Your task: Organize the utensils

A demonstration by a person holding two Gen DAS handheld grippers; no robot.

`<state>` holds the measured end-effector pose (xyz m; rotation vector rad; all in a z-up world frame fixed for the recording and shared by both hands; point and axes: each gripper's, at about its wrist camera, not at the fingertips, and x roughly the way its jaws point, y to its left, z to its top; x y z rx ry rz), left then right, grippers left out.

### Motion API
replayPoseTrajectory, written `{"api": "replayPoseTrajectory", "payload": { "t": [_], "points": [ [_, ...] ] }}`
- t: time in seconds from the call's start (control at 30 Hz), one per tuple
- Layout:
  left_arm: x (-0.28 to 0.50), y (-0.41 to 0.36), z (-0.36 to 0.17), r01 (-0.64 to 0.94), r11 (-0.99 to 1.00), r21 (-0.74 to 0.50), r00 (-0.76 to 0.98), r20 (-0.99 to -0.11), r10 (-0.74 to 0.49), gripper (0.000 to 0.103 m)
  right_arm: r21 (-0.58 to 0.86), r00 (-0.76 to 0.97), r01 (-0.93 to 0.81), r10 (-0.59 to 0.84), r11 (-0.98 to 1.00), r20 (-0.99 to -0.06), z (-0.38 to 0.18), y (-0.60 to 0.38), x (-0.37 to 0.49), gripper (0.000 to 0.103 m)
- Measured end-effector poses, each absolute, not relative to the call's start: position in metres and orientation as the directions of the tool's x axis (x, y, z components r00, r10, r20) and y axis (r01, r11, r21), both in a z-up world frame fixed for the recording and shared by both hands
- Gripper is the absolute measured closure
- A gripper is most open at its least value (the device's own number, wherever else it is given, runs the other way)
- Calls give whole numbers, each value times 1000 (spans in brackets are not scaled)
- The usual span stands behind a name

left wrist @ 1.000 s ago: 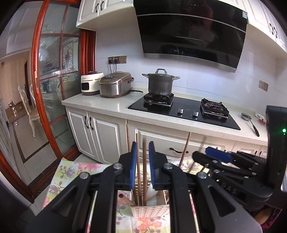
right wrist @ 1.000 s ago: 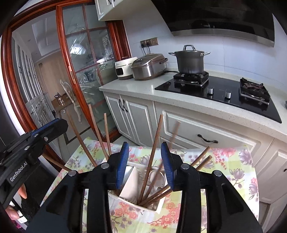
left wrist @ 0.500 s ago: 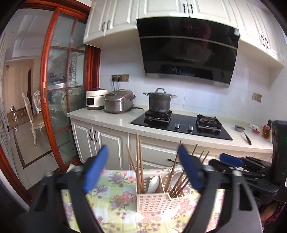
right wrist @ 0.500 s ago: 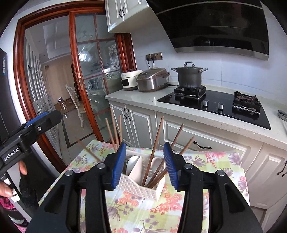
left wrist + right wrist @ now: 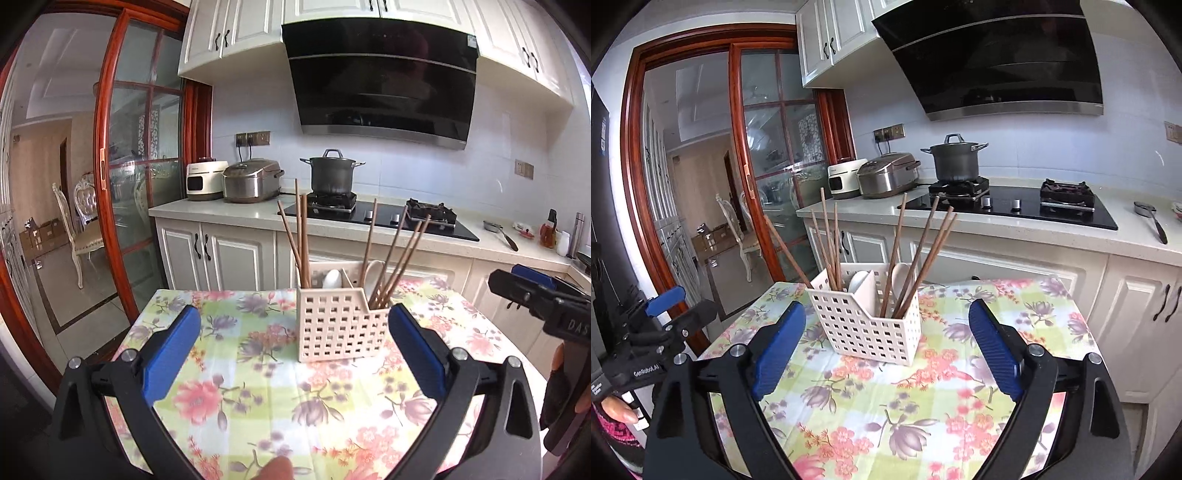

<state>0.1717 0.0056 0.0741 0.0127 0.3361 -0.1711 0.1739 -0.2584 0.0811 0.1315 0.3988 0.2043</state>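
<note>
A white plastic utensil caddy with a grid of square holes [image 5: 337,325] stands upright on a table covered by a floral cloth in pink, green and purple [image 5: 236,398]. A divider splits the caddy into two compartments. Long brown wooden chopsticks [image 5: 302,236] lean out of both compartments, and a white ceramic spoon [image 5: 332,277] rests in each.

In the left wrist view, the left gripper [image 5: 293,350], black with blue pads, hovers in front of the caddy with its fingers spread wide and nothing between them. The caddy sits just beyond the fingertips, not touching them. At the right edge of this view the right gripper [image 5: 532,291] shows from the side, its blue tip raised; its spread cannot be judged from here.

The right wrist view settles that: the right gripper [image 5: 888,347] is also spread wide and empty, with the caddy [image 5: 866,325] just ahead between its pads, apart from both. This view alone shows one chopstick [image 5: 788,253] leaning far out over the caddy's left rim. It also catches the left gripper [image 5: 665,321] low at the left edge.

Behind the table, both views show white cabinets, a black gas hob [image 5: 380,216] with a grey lidded pot [image 5: 331,175], and a steel rice cooker [image 5: 253,181].
</note>
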Motion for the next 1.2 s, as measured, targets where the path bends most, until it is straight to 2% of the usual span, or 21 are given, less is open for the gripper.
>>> {"api": "replayPoseTrajectory", "payload": {
  "t": [0.23, 0.47, 0.63, 0.93, 1.2],
  "points": [
    [149, -2, 59, 200, 979, -35, 936, -288, -202, 4, 103, 912, -139, 168, 985, -375, 60, -247, 161, 18],
    [156, -8, 50, 194, 981, -22, 927, -321, -191, 4, 78, 914, -157, 175, 985, -365, 55, -242, 160, 19],
    [159, -8, 53, 177, 983, -40, 922, -344, -179, 4, 80, 903, -151, 170, 985, -395, 63, -242, 159, 19],
    [151, -6, 62, 164, 986, -35, 933, -320, -167, 4, 68, 911, -161, 175, 985, -374, 77, -237, 150, 18],
    [151, -10, 62, 171, 985, -16, 927, -336, -166, 4, 63, 907, -162, 173, 985, -384, 77, -237, 149, 19]
  ]
}}
